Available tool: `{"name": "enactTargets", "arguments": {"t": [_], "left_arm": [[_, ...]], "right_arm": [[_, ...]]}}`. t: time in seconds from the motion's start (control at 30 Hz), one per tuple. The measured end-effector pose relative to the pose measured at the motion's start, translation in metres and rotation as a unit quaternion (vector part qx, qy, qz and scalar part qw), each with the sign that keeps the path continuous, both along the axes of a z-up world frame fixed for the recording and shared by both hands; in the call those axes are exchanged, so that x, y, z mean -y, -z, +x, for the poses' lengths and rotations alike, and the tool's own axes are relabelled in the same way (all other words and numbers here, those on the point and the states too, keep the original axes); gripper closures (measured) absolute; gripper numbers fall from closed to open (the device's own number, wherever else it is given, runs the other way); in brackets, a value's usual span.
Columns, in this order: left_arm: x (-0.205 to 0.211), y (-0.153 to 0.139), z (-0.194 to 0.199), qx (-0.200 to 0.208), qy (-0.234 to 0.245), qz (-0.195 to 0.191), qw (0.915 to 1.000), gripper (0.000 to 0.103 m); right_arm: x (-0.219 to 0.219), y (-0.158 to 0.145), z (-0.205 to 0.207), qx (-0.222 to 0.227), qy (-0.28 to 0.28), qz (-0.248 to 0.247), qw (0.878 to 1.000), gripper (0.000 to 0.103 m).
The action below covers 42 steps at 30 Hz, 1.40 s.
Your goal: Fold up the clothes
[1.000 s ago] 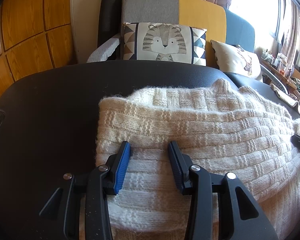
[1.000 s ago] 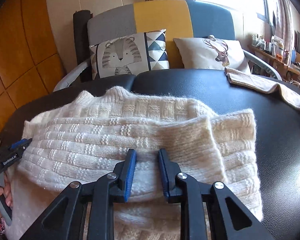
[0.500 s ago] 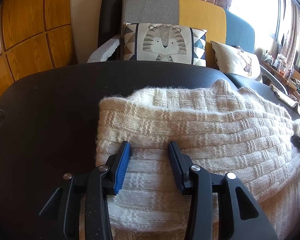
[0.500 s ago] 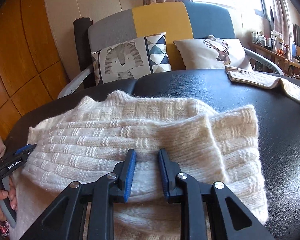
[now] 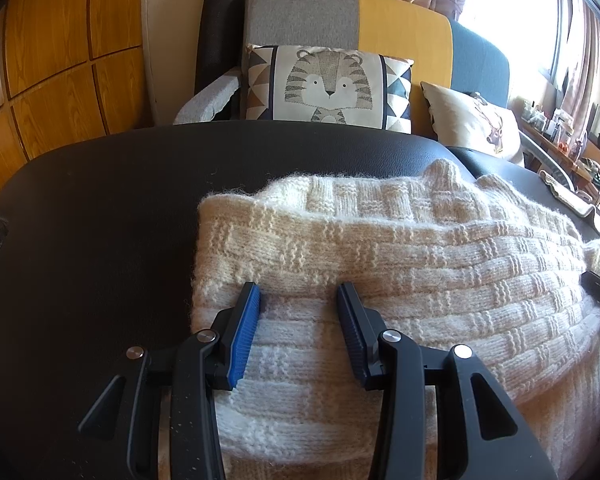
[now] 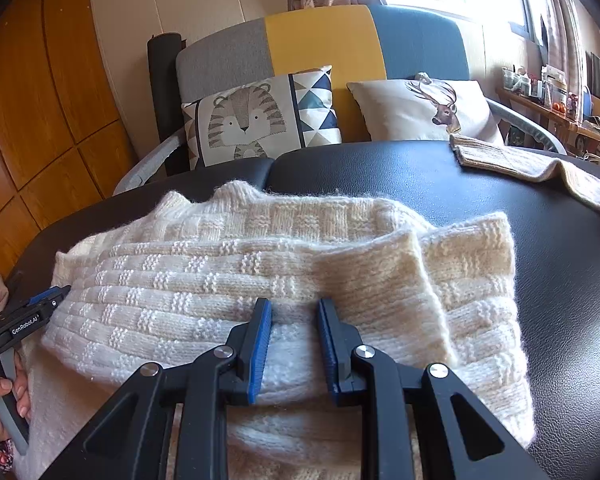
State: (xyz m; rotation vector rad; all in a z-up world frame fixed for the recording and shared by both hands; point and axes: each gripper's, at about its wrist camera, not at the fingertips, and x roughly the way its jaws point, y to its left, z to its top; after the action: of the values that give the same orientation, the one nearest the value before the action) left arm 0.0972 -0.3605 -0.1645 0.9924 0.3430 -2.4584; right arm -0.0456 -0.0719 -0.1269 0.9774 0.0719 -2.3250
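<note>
A cream knitted sweater (image 5: 400, 248) lies partly folded on the black padded table (image 5: 100, 208); it also shows in the right wrist view (image 6: 228, 264). My left gripper (image 5: 298, 294) is open, its blue-padded fingers resting over the sweater's near left part with nothing pinched. My right gripper (image 6: 294, 308) is open with a narrower gap over a fold at the sweater's near middle. The left gripper also shows at the left edge of the right wrist view (image 6: 40, 308), held by a hand.
A beige folded garment (image 6: 532, 164) lies at the table's far right. Behind the table stands a grey, yellow and blue sofa (image 6: 340, 48) with a tiger cushion (image 5: 328, 84) and a deer cushion (image 6: 424, 108). Wooden panels (image 5: 60, 60) line the left wall.
The right gripper's jaws have opened slightly wider and the right view has shifted a little. The left gripper and the sweater have stayed in place.
</note>
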Motion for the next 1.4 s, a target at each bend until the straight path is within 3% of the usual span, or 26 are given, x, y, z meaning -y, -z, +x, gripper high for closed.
{"name": "enactTargets", "arguments": {"t": [1.4], "left_arm": [[0.0082, -0.0017, 0.0057, -0.011, 0.002, 0.030, 0.9995, 0.059]], "right_arm": [[-0.0033, 0.0013, -0.0016, 0.013, -0.004, -0.021, 1.000, 0.080]]}}
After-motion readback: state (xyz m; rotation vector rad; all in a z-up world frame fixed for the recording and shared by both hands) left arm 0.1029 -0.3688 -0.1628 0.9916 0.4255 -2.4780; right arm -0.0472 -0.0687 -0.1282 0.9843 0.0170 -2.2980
